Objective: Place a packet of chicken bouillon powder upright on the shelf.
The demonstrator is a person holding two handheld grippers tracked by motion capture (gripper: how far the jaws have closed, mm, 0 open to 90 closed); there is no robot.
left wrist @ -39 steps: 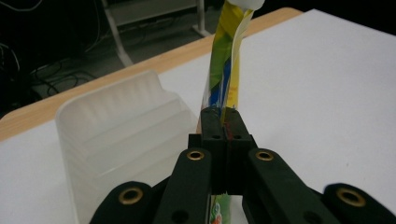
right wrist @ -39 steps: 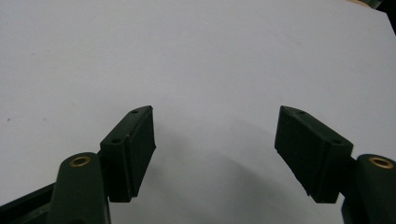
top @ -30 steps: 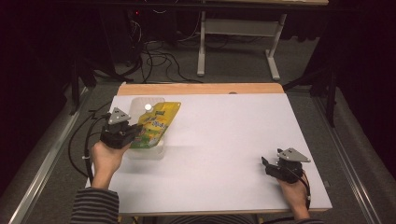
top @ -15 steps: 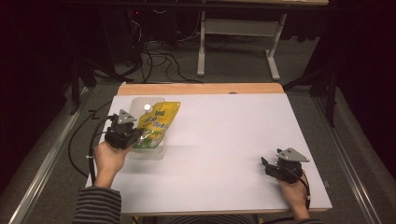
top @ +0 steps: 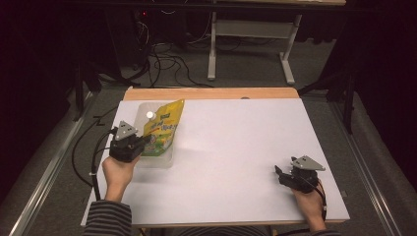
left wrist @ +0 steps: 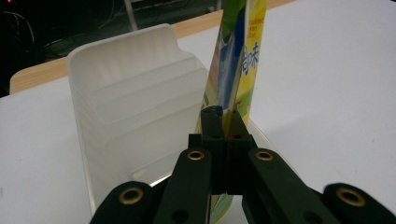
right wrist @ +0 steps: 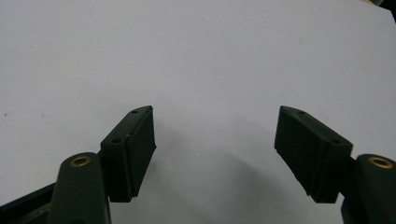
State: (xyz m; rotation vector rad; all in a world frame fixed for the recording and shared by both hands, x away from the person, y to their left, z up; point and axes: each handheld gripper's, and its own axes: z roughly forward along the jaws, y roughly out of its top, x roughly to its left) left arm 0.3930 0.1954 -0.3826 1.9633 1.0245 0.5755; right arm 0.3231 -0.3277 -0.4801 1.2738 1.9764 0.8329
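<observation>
A yellow and green pouch (top: 164,125) with a white cap (top: 150,114) stands tilted in a translucent white container (top: 158,161) at the table's left. My left gripper (top: 143,145) is at the pouch's near end. In the left gripper view the left gripper (left wrist: 224,116) is shut on the pouch's thin edge (left wrist: 243,51), and the ribbed container wall (left wrist: 130,84) stands to the left. My right gripper (top: 279,173) rests near the table's front right corner. In its own view the right gripper (right wrist: 215,140) is open over bare white table, with nothing between the jaws.
The white table top (top: 236,147) has a wooden strip (top: 211,93) along its far edge. Black cables (top: 86,152) trail off the left side. Beyond the table are a desk frame (top: 246,49) and floor cables.
The pouch's far end stands a little higher than a second ago, and the left hand has shifted slightly. The right gripper has not moved.
</observation>
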